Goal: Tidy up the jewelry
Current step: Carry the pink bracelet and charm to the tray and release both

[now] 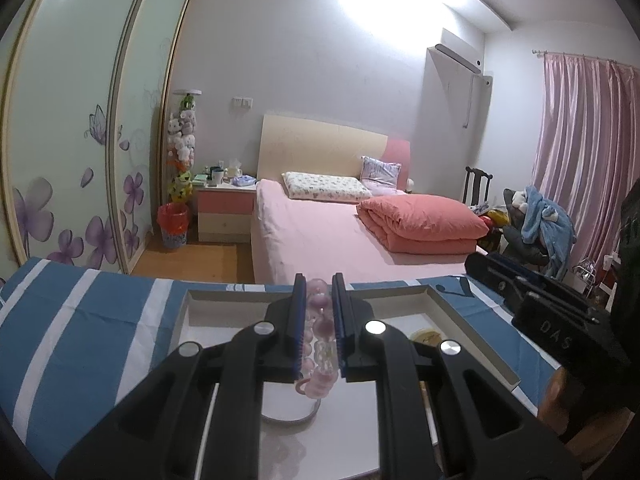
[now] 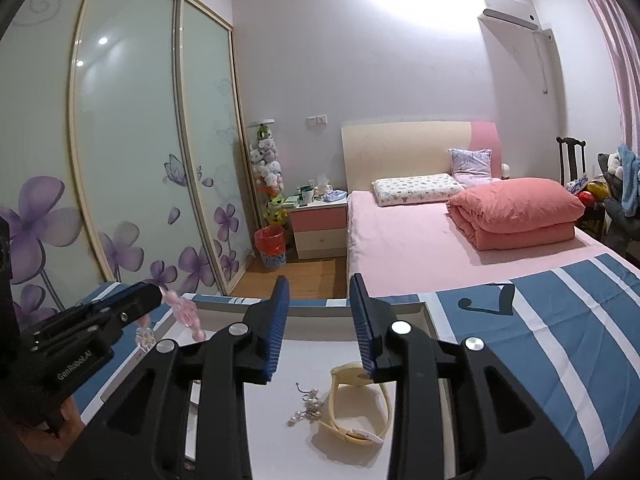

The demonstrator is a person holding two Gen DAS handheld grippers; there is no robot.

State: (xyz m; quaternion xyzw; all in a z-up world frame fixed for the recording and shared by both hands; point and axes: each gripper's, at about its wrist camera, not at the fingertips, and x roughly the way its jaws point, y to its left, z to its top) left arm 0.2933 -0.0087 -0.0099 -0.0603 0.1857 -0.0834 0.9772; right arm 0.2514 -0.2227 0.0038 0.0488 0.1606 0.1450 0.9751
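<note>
My left gripper (image 1: pixel 318 284) is shut on a bracelet of pink and clear beads (image 1: pixel 320 332), which hangs between its blue pads above a shallow white box (image 1: pixel 460 320). The box lies on a blue-and-white striped cloth (image 1: pixel 100 320). A grey ring (image 1: pixel 288 418) lies in the box below the bracelet. My right gripper (image 2: pixel 319 284) is open over the same box (image 2: pixel 424 312), nothing between its pads. Under it lie a cream wristwatch (image 2: pixel 352 376) and a small pearl trinket (image 2: pixel 308 404). The left gripper (image 2: pixel 152 300) shows at the left with the bracelet (image 2: pixel 184 310).
Beyond the cloth stands a bed with a pink sheet (image 1: pixel 320 236) and a folded coral quilt (image 1: pixel 420 224). Sliding wardrobe doors (image 2: pixel 128 140) line the left wall. A nightstand (image 2: pixel 318 228) and a red-lined bin (image 2: pixel 272 246) sit by the bed; a chair with clothes (image 1: pixel 536 224) is at the right.
</note>
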